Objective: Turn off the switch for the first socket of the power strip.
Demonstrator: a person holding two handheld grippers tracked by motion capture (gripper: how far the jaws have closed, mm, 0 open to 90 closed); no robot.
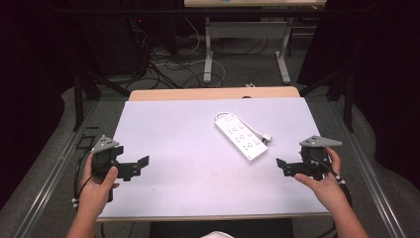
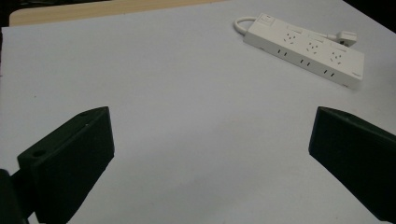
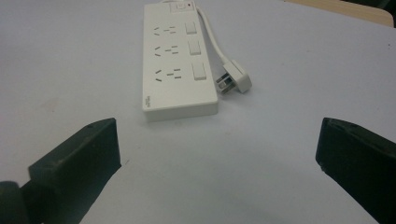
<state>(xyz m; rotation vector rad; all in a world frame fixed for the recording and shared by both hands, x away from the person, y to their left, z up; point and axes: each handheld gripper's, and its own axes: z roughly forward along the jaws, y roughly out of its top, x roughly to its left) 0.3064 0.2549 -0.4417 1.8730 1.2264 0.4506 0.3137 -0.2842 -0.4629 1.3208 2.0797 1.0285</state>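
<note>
While you are holding both claws low over the pale sheet, nothing is being gripped yet, so by my reading the work is only beginning. Your right gripper [image 1: 284, 166] is standing released, its black jaws spread wide with bare sheet between them. Your left gripper [image 1: 142, 164] is doing the same, jaws splayed and grasping nothing.

Just ahead of the right claw, the white rectangular plastic power strip [image 3: 173, 56] is lying flat, its near end pointing at the gap between the jaws but well clear of them. Beside it, toward that claw's right jaw, the white flat plug [image 3: 236, 78] on its short white cord [image 3: 211, 35] is resting on the sheet, unplugged, with every socket empty. From the left claw, the strip [image 2: 306, 50] is lying far ahead and off to the right, well apart.

Everything is looking left to do: approaching, closing on the plug or strip, and handling it.

As for containers, I am seeing none on the light grey table covering [image 1: 188, 163], so nothing is being held inside anything.
</note>
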